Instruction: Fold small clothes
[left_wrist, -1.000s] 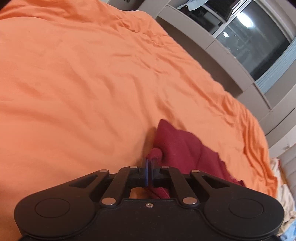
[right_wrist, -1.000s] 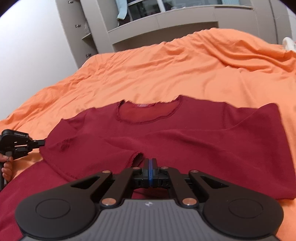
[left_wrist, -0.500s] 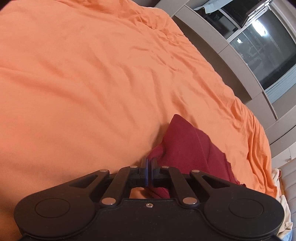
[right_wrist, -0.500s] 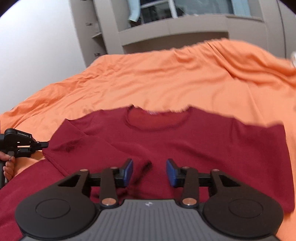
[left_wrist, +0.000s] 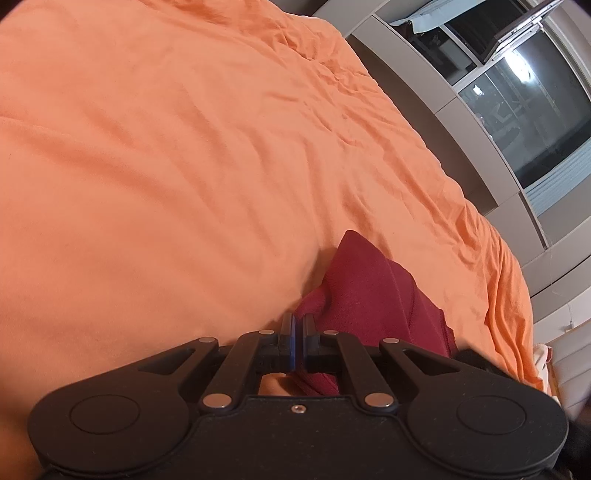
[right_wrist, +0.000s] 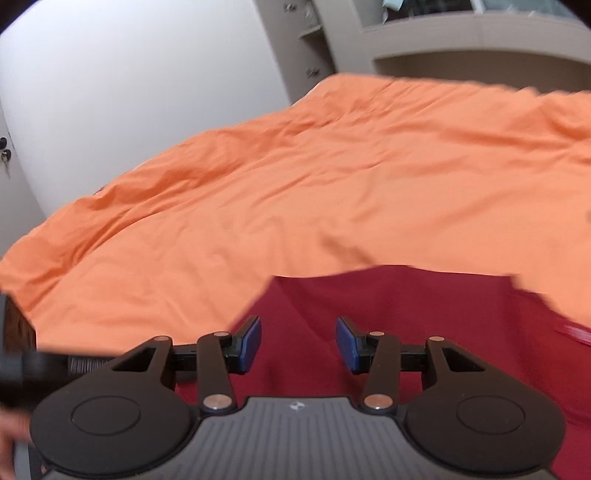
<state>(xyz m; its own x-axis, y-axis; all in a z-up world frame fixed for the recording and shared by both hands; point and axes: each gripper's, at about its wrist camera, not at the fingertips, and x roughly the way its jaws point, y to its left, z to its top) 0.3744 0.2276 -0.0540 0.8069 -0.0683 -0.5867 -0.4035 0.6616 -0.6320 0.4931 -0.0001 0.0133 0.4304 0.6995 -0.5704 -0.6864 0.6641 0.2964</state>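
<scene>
A dark red T-shirt (right_wrist: 388, 332) lies on the orange bedsheet (right_wrist: 295, 184). In the right wrist view my right gripper (right_wrist: 298, 345) is open and empty, low over the red cloth, its blue pads (right_wrist: 249, 343) wide apart. In the left wrist view my left gripper (left_wrist: 296, 334) is shut on a bunched edge of the same T-shirt (left_wrist: 362, 284), which rises in a fold just past the fingers. The rest of the shirt is hidden behind the gripper body.
The orange bedsheet (left_wrist: 184, 147) fills most of both views. Grey cabinets and a dark window (left_wrist: 517, 110) stand beyond the bed's far edge. A white wall (right_wrist: 129, 92) is at the left in the right wrist view. The other tool's dark handle (right_wrist: 22, 365) shows at its left edge.
My right gripper opened and let go of the shirt, then swung left and lower over the cloth. My left gripper stayed shut on the shirt edge and shifted slightly.
</scene>
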